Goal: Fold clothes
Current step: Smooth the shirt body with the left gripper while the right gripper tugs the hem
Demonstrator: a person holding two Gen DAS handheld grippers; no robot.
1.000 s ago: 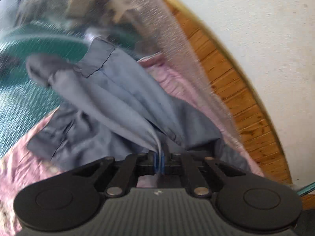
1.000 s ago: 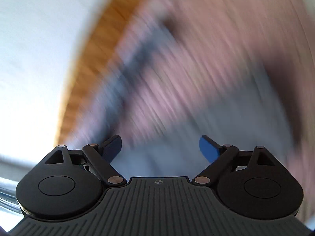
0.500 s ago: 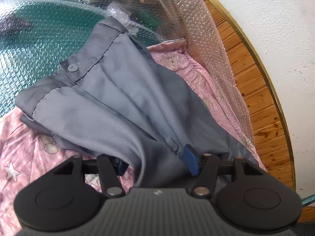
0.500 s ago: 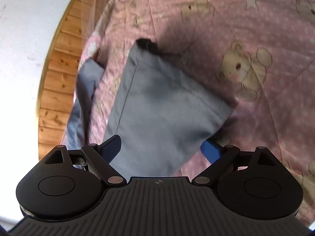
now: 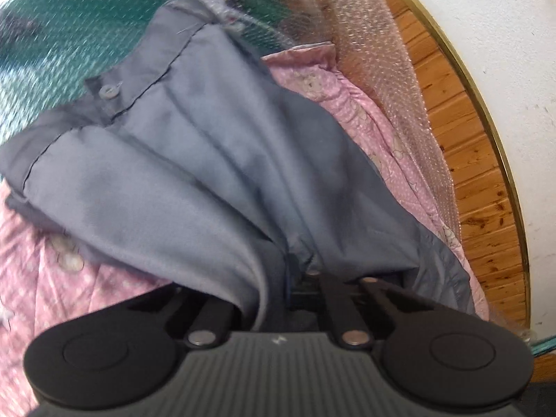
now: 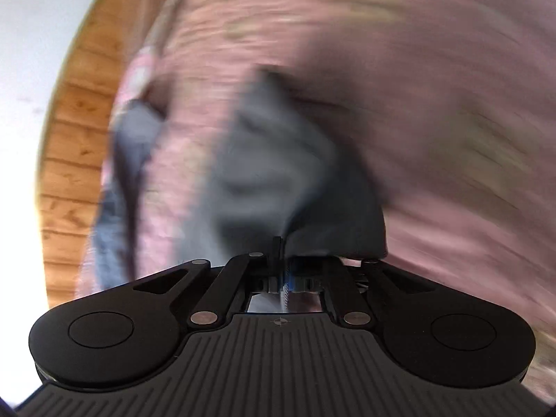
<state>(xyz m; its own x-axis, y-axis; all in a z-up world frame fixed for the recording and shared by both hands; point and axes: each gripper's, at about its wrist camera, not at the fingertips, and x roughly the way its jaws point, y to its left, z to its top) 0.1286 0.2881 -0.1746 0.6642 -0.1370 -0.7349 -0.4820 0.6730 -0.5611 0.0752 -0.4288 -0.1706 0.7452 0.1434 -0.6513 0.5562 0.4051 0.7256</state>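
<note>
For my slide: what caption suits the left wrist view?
Left tongs shut on grey trousers over pink bear-print sheet.

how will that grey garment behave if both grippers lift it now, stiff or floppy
Probably floppy: the grey garment lies in soft folds and drapes over the left gripper. Likely light, since it bunches where the right gripper pinches it. It may slide easily over the pink bear-print sheet.

garment (image 5: 215,160) on bedsheet (image 5: 375,128) | bubble wrap (image 5: 378,52) behind | wooden floor (image 5: 476,160) right
</note>
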